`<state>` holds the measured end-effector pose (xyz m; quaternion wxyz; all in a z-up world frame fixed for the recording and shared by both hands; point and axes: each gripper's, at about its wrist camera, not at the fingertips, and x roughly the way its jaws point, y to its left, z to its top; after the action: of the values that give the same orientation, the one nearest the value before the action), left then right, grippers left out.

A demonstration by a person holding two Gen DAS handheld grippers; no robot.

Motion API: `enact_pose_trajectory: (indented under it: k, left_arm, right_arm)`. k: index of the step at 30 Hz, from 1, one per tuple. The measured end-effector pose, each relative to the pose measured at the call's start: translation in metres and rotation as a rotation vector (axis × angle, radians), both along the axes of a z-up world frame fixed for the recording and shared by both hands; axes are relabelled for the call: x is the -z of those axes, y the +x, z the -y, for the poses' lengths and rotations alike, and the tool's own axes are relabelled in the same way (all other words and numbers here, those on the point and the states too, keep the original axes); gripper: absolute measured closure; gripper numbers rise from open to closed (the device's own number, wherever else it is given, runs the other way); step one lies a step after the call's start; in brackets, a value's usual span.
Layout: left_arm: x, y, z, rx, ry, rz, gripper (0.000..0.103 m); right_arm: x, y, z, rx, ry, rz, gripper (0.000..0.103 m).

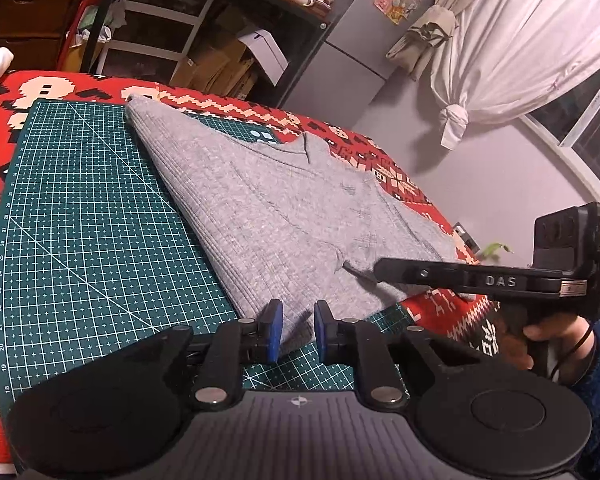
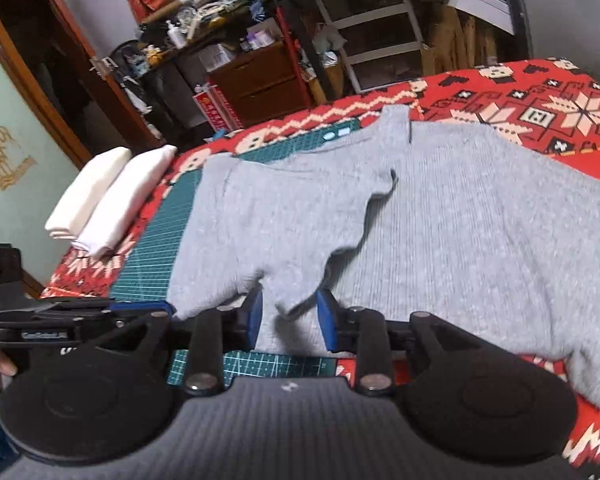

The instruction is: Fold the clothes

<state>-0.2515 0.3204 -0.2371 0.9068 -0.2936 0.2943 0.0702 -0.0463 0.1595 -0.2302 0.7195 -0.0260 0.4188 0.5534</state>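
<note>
Towels [image 2: 108, 196], white and already folded, sit stacked at the far left of the bench, so part of the work looks finished. Next comes bare green cutting mat [image 1: 92, 208], open room for laying cloth down. My left tool [image 1: 298, 336] hovers with its blue pads apart at the near hem of the grey shirt [image 1: 284, 216], gripping nothing. That shirt lies flat across mat and red patterned cloth [image 2: 540, 100], one side flap turned over its middle. My right tool [image 2: 290, 320] is parted around the flap's corner, not clamped. Further right, the shirt drapes near the bench edge; more folds remain, I judge.
</note>
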Motion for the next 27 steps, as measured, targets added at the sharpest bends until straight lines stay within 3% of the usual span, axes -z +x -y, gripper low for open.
enact_pose_trajectory:
  k: [1,3,4,12,20,24,27]
  left_arm:
    - [0.001,0.0,0.0,-0.001,0.002,0.001,0.087]
    - [0.0,-0.001,0.0,-0.004,0.006,-0.005,0.091]
    - [0.0,-0.002,-0.001,-0.003,0.007,-0.008,0.093]
    - [-0.002,-0.008,-0.008,-0.017,-0.011,-0.01,0.093]
    - [-0.005,-0.019,-0.012,-0.036,-0.022,0.005,0.093]
    - [-0.011,-0.02,-0.008,-0.014,-0.011,0.063,0.093]
    - [-0.014,-0.013,0.006,0.022,0.057,0.063,0.093]
  right_arm:
    - [0.001,-0.003,-0.001,-0.004,0.011,0.008,0.071]
    - [0.004,-0.006,-0.003,0.007,0.008,0.039,0.098]
    - [0.006,-0.008,-0.005,0.018,-0.004,0.061,0.103]
    - [-0.015,-0.01,0.027,0.054,0.052,0.051,0.103]
    - [0.005,-0.005,0.022,0.065,-0.017,0.058,0.1]
    - [-0.009,-0.016,0.029,0.073,-0.015,0.173,0.096]
    - [-0.021,-0.032,0.027,0.015,0.011,0.237,0.095]
